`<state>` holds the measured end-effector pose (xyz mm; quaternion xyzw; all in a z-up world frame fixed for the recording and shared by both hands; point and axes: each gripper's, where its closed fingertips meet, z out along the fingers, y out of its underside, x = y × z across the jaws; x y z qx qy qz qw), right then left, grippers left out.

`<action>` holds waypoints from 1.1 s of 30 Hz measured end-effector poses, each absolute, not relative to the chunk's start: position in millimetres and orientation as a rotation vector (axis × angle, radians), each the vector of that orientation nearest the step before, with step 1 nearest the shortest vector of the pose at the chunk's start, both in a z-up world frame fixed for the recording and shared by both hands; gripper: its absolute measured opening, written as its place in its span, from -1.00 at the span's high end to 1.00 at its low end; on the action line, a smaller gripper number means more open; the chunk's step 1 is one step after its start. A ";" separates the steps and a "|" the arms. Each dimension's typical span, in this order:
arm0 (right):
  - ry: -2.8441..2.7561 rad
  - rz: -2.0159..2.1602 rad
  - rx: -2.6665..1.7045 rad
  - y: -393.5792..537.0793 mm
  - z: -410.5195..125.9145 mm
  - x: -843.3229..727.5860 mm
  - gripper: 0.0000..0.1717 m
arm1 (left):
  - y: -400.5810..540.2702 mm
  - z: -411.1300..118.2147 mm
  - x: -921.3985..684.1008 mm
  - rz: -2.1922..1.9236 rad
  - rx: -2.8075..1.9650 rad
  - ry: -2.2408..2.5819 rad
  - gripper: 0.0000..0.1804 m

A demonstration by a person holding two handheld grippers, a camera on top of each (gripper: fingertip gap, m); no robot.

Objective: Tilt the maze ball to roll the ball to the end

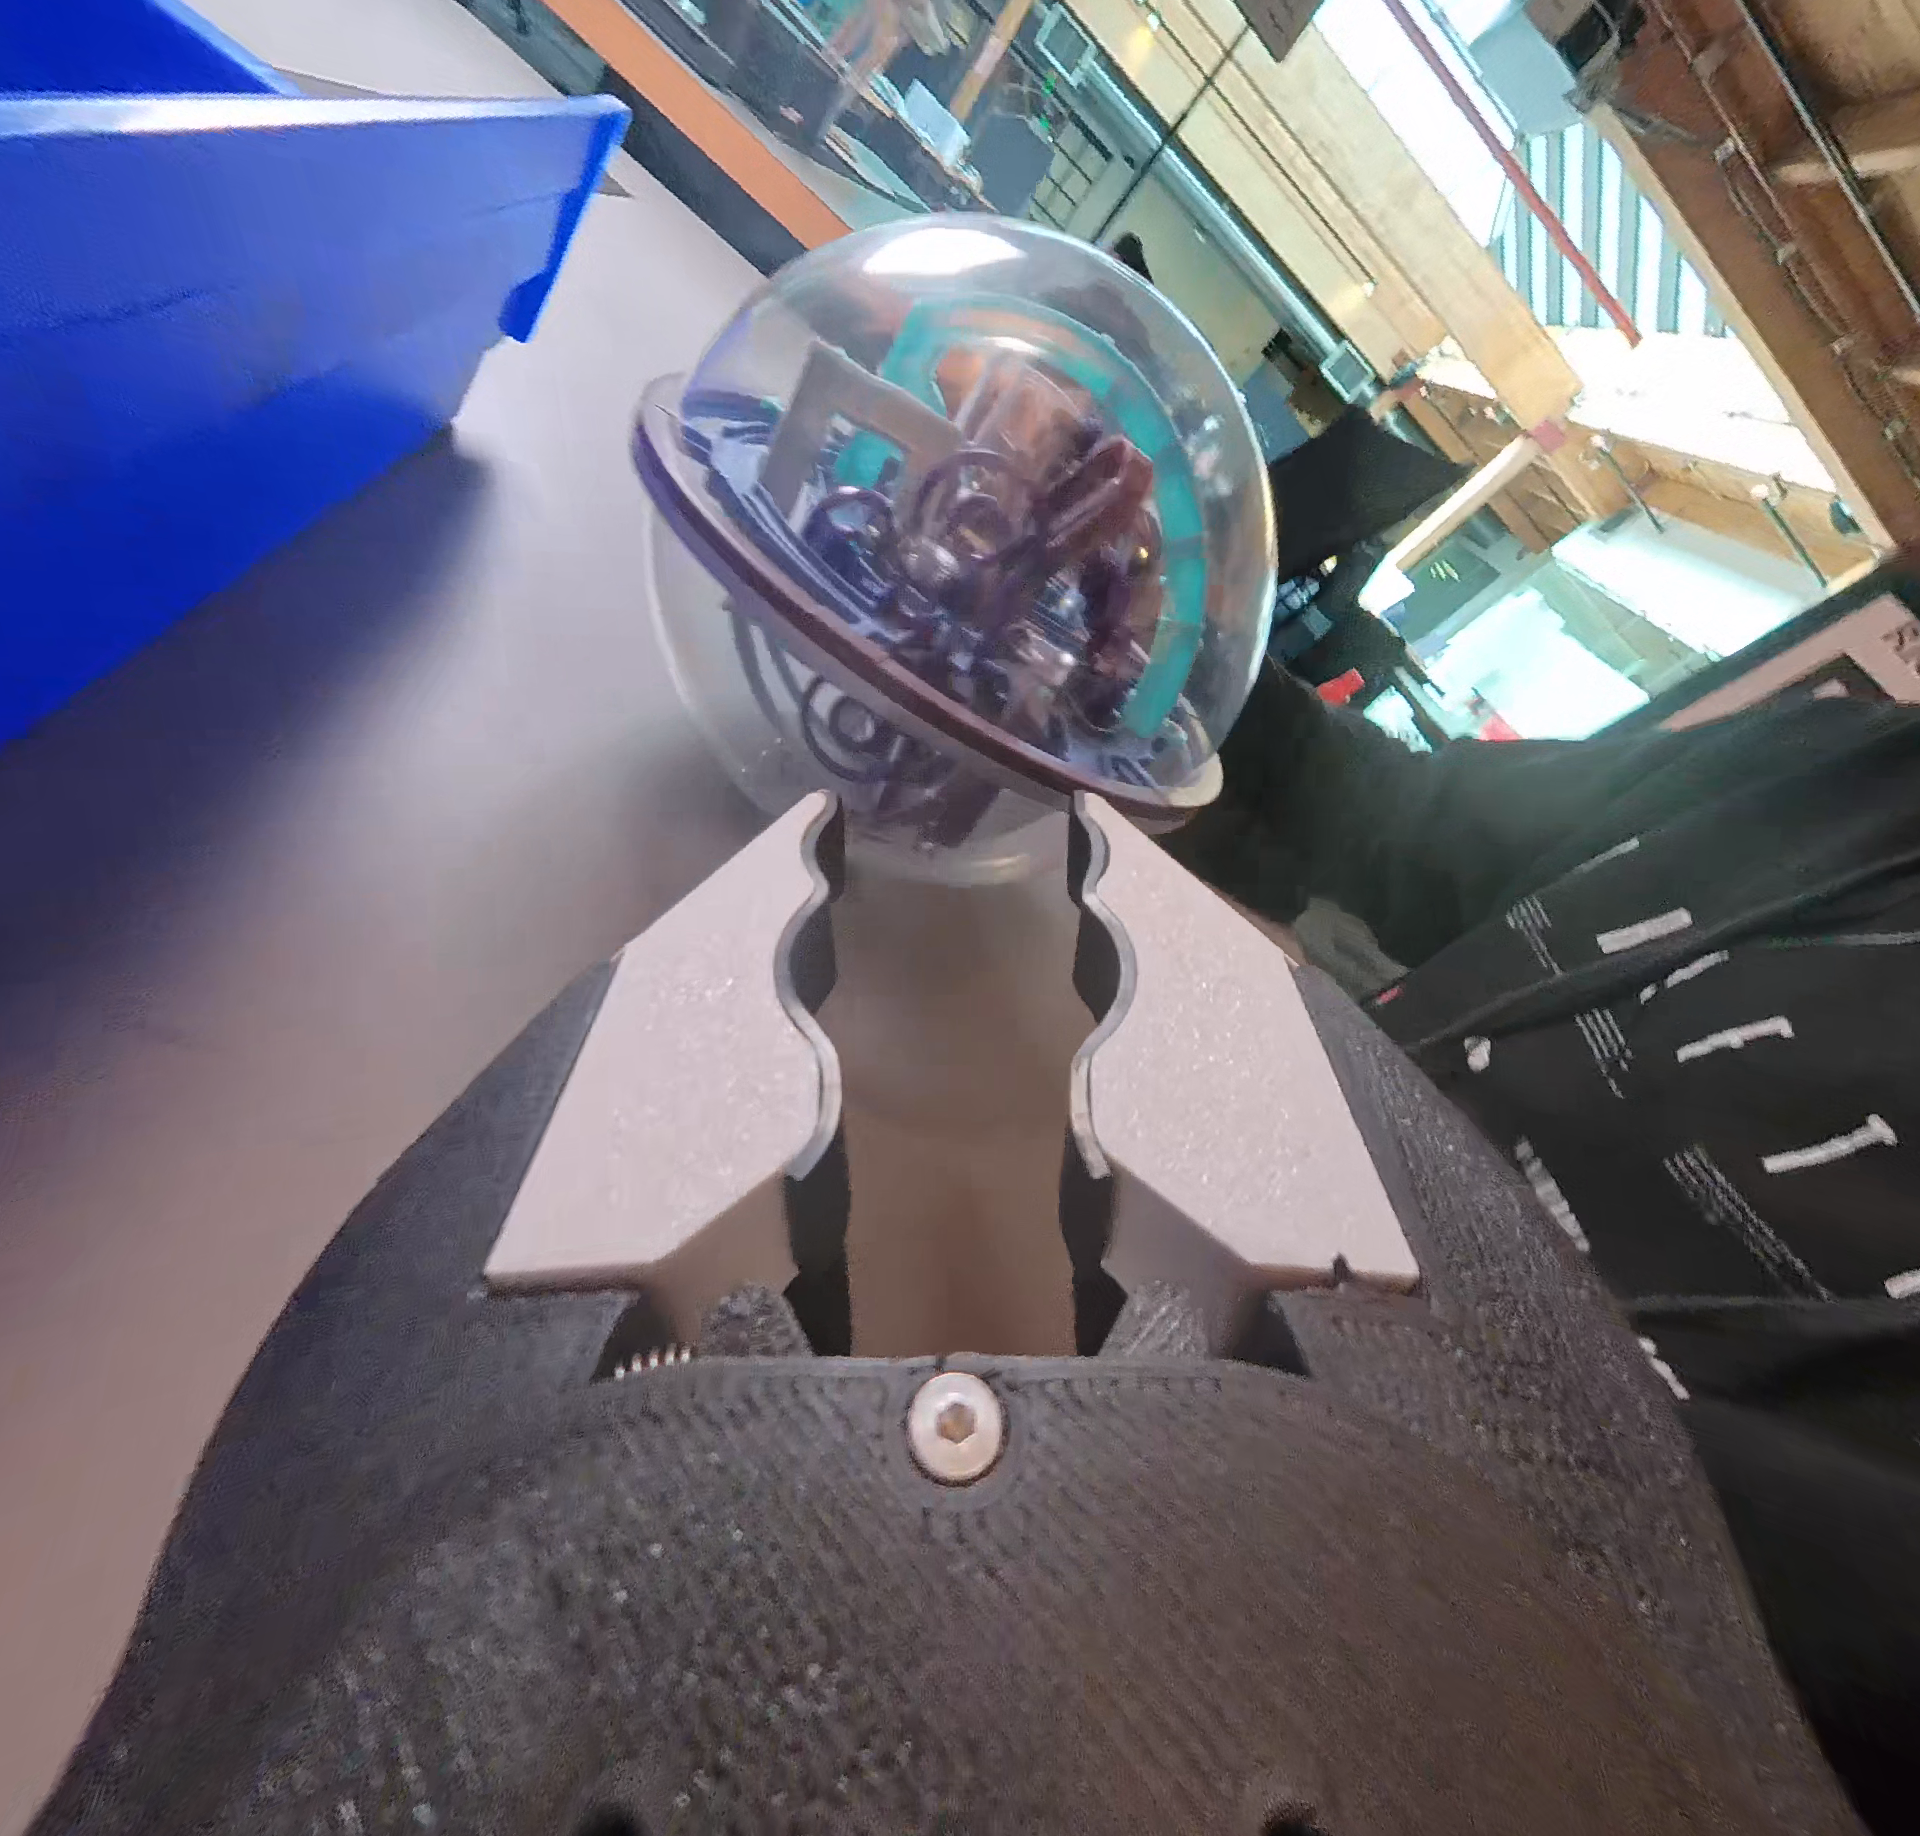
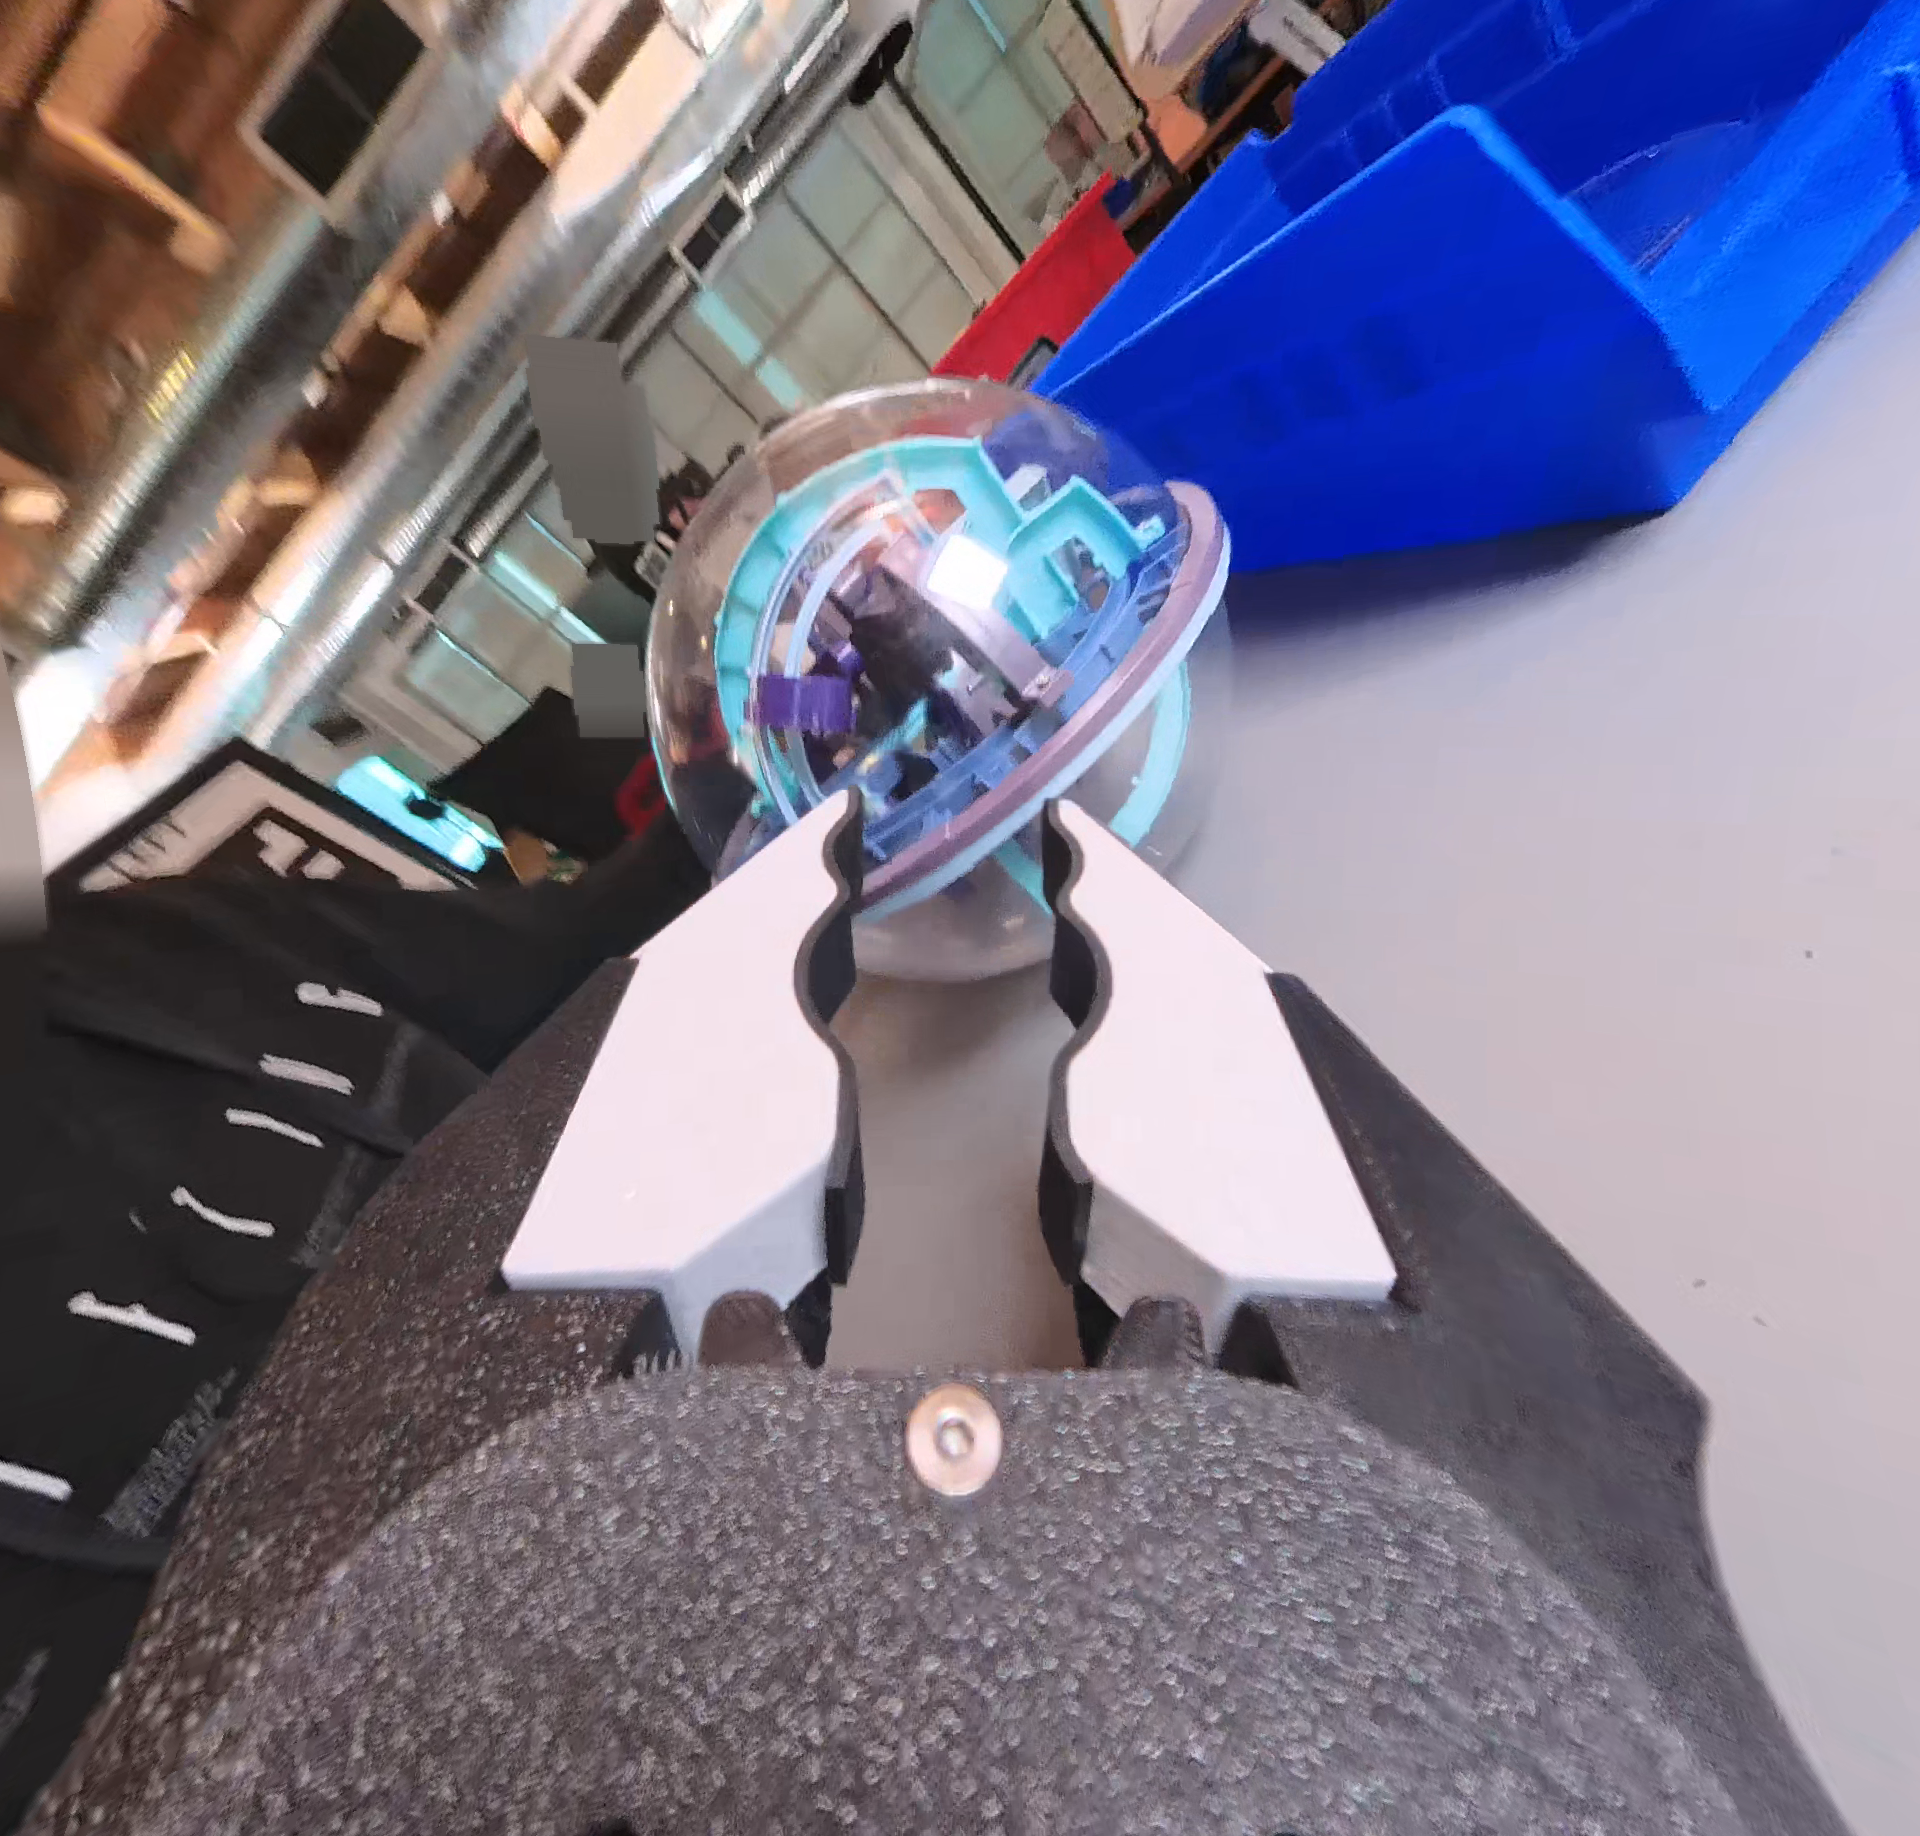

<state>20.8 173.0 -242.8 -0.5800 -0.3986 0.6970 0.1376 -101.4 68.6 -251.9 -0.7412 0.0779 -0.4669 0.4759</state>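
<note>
While maze ball (image 1: 951,529) is sitting on counter (image 1: 364,955), rim tilted, at 12 o'clock, left fingers (image 1: 821,830) and right fingers (image 2: 1060,830) are gaping, gripping nothing; tilting should stay slow.

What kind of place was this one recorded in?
Probably a workshop or lab in an industrial building: blue bins on a grey table, exposed wooden beams overhead, cluttered workbenches behind.

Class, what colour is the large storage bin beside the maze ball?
Blue. The bin shows best in the left wrist view, left of the maze ball.
</note>
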 end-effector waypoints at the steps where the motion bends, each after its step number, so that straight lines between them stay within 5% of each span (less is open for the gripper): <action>1: -1.130 2.021 -1.696 175.8 -243.4 17.9 0.68 | 72.8 -251.6 -103.5 -1.156 -1.802 0.141 0.50; 5: -1.127 2.006 -1.746 178.7 -248.9 8.9 0.82 | 80.3 -246.1 -98.7 -1.300 -1.763 -0.006 0.44; 10: -1.187 2.000 -1.670 171.6 -244.6 12.7 0.93 | 80.5 -244.4 -107.6 -1.302 -1.732 -0.058 0.73; 20: -1.346 1.616 -1.391 171.6 -240.2 18.6 0.98 | 76.4 -244.7 -98.6 -1.272 -1.748 0.036 0.94; 33: -1.334 1.713 -1.590 174.2 -255.3 21.1 0.88 | 73.3 -248.0 -89.5 -0.967 -1.798 0.289 0.94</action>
